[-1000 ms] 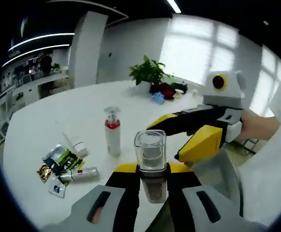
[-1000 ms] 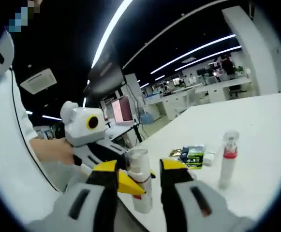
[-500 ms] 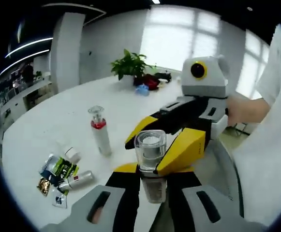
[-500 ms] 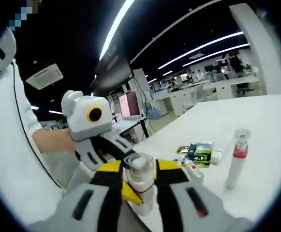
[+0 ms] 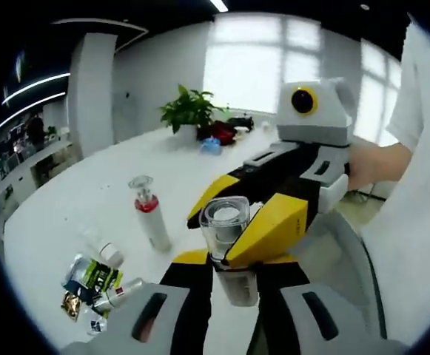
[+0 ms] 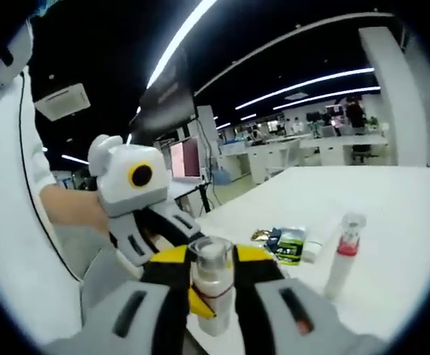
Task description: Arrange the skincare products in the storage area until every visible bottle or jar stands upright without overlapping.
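My left gripper point(image 5: 226, 260) is shut on the body of a white bottle with a clear cap point(image 5: 226, 216), held upright above the white table point(image 5: 66, 214). My right gripper point(image 6: 213, 275) has come in from the side, and its yellow jaws press both sides of the same bottle point(image 6: 213, 260) just under the cap. A slim white bottle with a red band point(image 5: 149, 220) point(image 6: 341, 254) stands upright on the table. Beside it lies a pile of sachets and tubes point(image 5: 96, 283) point(image 6: 286, 242), with a small silver tube point(image 5: 118, 293) flat on its side.
A potted plant point(image 5: 188, 112) and some small coloured items point(image 5: 217, 136) sit at the table's far edge. A person's hand point(image 5: 374, 164) and white sleeve point(image 5: 414, 244) hold the grippers. Office desks point(image 6: 326, 148) stand beyond the table.
The right gripper's jaws have closed in from a wider gap onto the held bottle. Both views have shifted with the hands; the items on the table stay put.
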Demonstrator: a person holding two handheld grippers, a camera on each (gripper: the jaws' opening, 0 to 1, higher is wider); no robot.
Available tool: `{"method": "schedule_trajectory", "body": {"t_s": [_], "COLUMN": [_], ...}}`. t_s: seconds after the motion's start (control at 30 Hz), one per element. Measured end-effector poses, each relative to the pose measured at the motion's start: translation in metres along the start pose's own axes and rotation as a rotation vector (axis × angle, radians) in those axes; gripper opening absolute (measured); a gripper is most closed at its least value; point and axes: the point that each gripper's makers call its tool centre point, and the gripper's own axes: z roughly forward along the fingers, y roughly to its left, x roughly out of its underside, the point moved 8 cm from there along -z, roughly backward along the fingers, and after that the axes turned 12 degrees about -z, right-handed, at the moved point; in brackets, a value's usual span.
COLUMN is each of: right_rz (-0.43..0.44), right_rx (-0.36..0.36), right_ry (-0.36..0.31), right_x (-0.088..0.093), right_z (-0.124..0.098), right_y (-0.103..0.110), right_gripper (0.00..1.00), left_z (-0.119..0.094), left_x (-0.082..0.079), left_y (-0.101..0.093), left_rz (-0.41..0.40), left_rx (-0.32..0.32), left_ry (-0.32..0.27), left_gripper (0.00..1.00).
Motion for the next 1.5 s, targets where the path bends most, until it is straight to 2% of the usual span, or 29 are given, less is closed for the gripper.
{"method": "schedule_trajectory", "body": {"t_s": [0.13, 0.27, 0.37, 0.6, 0.77, 1.0, 1.5], "right_rz": [0.018, -0.003, -0.005, -0.013, -0.055, -0.060, -0.063], "right_rx": [0.032, 0.047, 0.054, 0.088, 0.114, 0.162, 0.188], "right_ry": [-0.034, -0.017, -0.011, 0.010, 0.048, 0.098, 0.183], "right_x": [-0.002, -0.001, 0.001, 0.006, 0.010, 0.023, 0.058], "right_z": [-0.001, -0.001, -0.002, 0.001, 0.007, 0.015, 0.023], "right_y": [-0.003, -0.007, -0.008, -0.011, -0.014, -0.019, -0.032], "right_gripper": [0.21, 0.21, 0.21, 0.21, 0.22, 0.22, 0.22], "left_z": [0.006, 0.009, 0.011, 0.018, 0.024, 0.035, 0.063], "left_x": [0.010, 0.013, 0.013, 0.011, 0.012, 0.020, 0.043], "left_y": [0.002, 0.004, 0.009, 0.018, 0.027, 0.041, 0.062], "left_rz": [0.033, 0.023, 0.018, 0.012, 0.004, 0.031, 0.077], "left_rx": [-0.017, -0.010, -0.011, 0.022, 0.029, 0.043, 0.067], "left_ry": [0.053, 0.050, 0.048, 0.058, 0.065, 0.083, 0.130], "left_gripper": [0.25, 0.24, 0.19, 0.18, 0.17, 0.17, 0.17]}}
